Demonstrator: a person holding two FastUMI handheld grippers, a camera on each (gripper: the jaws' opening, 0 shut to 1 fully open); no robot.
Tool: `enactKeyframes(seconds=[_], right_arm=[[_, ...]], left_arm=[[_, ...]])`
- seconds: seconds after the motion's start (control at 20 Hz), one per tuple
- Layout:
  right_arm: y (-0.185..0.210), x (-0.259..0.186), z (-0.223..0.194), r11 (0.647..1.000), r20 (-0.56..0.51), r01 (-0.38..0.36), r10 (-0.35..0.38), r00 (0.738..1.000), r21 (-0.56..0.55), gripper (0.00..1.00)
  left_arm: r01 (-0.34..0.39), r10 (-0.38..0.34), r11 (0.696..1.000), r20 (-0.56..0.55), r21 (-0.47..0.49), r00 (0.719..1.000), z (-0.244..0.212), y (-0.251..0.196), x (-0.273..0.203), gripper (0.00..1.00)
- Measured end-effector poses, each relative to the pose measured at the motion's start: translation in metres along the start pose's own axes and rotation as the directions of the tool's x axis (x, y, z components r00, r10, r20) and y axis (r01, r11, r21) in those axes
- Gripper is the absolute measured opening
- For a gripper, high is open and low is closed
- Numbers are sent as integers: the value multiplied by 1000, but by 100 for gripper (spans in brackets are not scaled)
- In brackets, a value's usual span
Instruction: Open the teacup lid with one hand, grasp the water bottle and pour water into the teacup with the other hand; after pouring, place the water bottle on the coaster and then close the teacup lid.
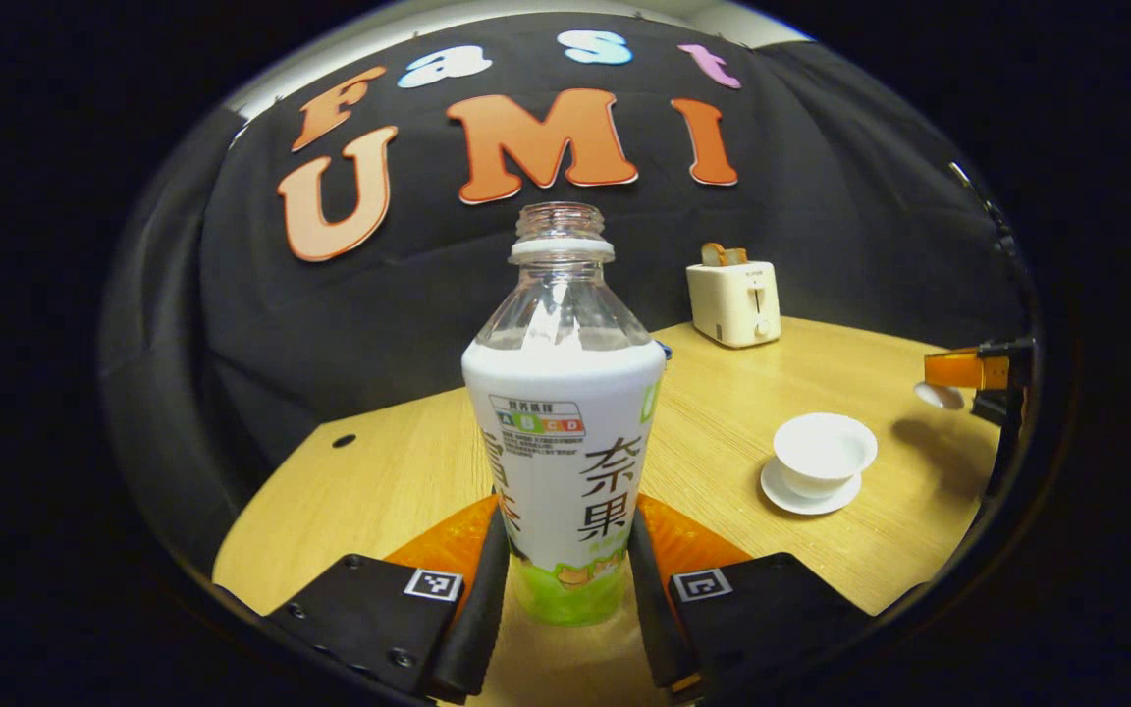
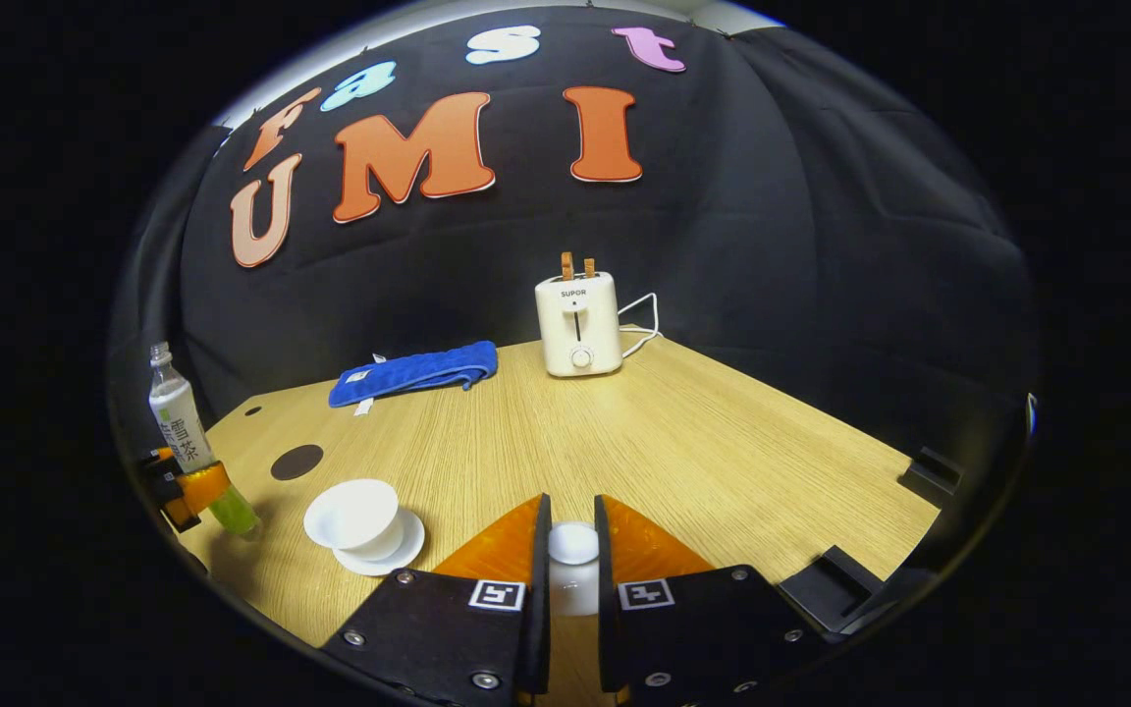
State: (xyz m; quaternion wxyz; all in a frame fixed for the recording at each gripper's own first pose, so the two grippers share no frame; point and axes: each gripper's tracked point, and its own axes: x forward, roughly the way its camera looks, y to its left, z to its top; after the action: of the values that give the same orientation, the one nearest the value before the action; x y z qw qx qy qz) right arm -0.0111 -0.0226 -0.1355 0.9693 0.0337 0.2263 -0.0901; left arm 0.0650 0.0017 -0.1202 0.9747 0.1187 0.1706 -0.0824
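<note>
Teacup (image 1: 824,455) and water bottle (image 1: 564,432) share a light wooden table (image 2: 703,432), the largest thing in both views, backed by black cloth. Toward the back of the table stands a cream toaster (image 2: 579,323) with two slices poking out of its slots and a white cord trailing behind it. Left of the toaster, in the right gripper view, a folded blue cloth (image 2: 415,372) lies flat.

In the left gripper view the water bottle stands upright with its cap off, clear at the neck and wrapped in a white and green label below. The left hand-held gripper (image 1: 565,574) is clamped on its lower part, one finger pressing each side. In the right gripper view the same bottle is seen at the far left edge, held in that gripper, with its base just above the table.

The teacup, white and uncovered, sits on its white saucer (image 1: 805,496) near the front of the table, apart from the bottle. A dark round coaster (image 2: 296,462) lies flat between the cup and the blue cloth.

The small white teacup lid (image 2: 573,543) is held off the cup, its knob pinched between the two fingers of the right hand-held gripper (image 2: 571,560). In the left gripper view that gripper shows at the right edge, with the lid hanging above the table beside the cup.
</note>
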Motion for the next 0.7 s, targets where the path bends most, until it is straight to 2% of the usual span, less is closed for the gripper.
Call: enactKeyframes(seconds=[0.15, 0.35, 0.45, 0.55, 0.7], right_arm=[[-3, -2, 0, 1000, -1, 1, -1, 1000, 8, 20], [-7, -8, 2, 1000, 2, 8, -9, 1000, 12, 20], [-11, -9, 2, 1000, 5, 11, -11, 1000, 18, 20], [-14, -9, 0, 1000, 0, 15, -15, 1000, 26, 20], [-16, -8, -5, 999, -15, 17, -16, 1000, 39, 20]], left_arm=[[9, -7, 987, -13, 159, 1000, 12, -2, 1, 62], [57, -40, 938, -56, 341, 998, 17, -14, 11, 62], [66, -38, 897, -72, 438, 997, 20, -16, 18, 62], [64, -29, 836, -73, 544, 997, 23, -19, 25, 62], [87, -37, 753, -90, 652, 995, 24, -26, 33, 63]])
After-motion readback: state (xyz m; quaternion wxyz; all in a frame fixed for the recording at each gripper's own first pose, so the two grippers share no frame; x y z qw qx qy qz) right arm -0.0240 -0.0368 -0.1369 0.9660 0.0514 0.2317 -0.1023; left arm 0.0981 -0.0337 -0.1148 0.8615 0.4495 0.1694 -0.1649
